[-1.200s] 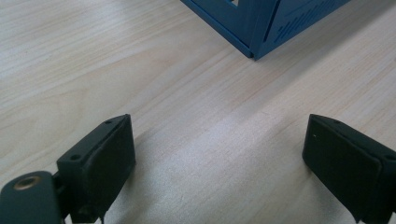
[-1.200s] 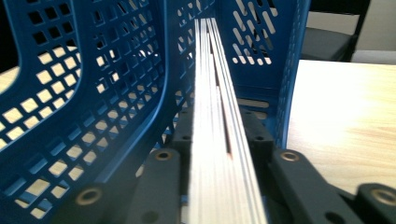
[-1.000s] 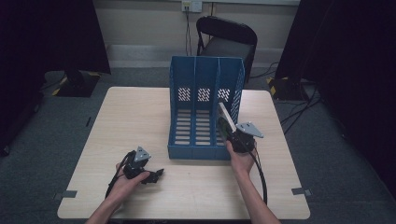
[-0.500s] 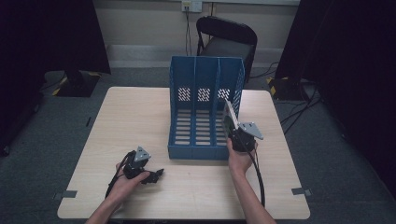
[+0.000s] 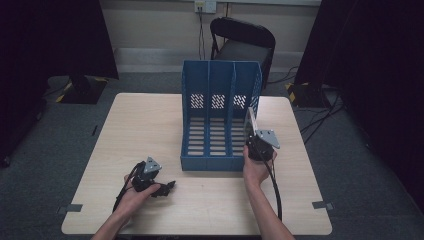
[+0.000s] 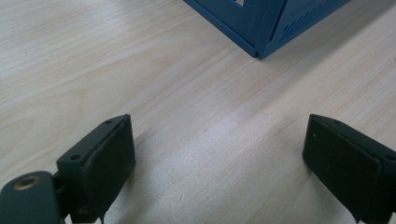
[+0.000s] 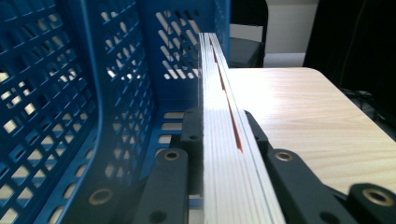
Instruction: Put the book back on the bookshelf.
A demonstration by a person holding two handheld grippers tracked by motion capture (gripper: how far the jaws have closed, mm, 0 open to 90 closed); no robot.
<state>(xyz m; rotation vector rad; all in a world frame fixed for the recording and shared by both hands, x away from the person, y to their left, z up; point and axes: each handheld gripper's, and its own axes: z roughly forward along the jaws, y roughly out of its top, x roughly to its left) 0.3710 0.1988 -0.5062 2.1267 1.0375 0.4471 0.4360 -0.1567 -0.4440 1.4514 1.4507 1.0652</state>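
High view: right gripper (image 5: 248, 131), jaws clamped on a thin flat book (image 5: 250, 121) held on edge, sits at center right, just beside the rightmost slot of the blue file rack (image 5: 220, 120). The book's long axis runs toward the rack's back wall, which lies up-frame. Left gripper (image 5: 167, 186), jaws apart and empty, rests lower left on the surface (image 5: 145, 120), well apart.

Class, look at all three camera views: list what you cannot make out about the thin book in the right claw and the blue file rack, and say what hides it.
- Book cover and title: right gripper view shows it edge-on; too small in the high view.
- Right claw pads: hidden behind the book they clamp.
- File rack right outer wall: high view, hidden behind the book and claw.
- Rack top: left gripper view, cut off by the upper edge.
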